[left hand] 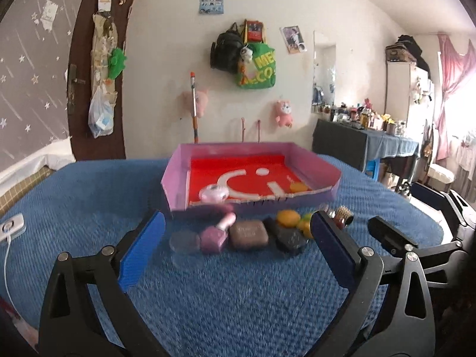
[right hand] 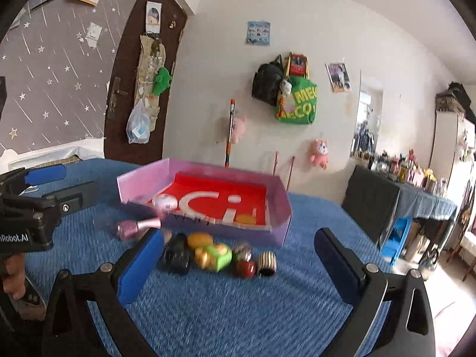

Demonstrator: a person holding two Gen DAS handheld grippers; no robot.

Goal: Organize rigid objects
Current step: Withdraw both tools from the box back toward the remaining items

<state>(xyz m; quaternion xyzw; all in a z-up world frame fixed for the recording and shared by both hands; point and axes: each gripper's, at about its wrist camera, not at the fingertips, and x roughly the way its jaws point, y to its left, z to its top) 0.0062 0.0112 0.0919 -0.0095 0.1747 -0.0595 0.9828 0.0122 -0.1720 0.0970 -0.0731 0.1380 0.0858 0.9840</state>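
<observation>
Both claws are wide and hold nothing: the left gripper (left hand: 236, 232) and the right gripper (right hand: 238, 245) frame a row of small rigid objects (left hand: 247, 233) on the blue textured cloth (left hand: 238, 297). The pink-walled cardboard tray with red floor (left hand: 178, 166) is at frame centre, behind the row.

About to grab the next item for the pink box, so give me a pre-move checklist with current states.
1. Left gripper open and empty: ok.
2. Right gripper open and empty: ok.
3. Pink cardboard box with red floor has free floor space: ok; only a round pink-white item and a small orange piece lie inside.
4. Pink nail polish bottle and brown rounded-square case lie between the left fingers' line: ok.
5. Row items separated enough for a clean grip: not ok, they are crowded.
</observation>
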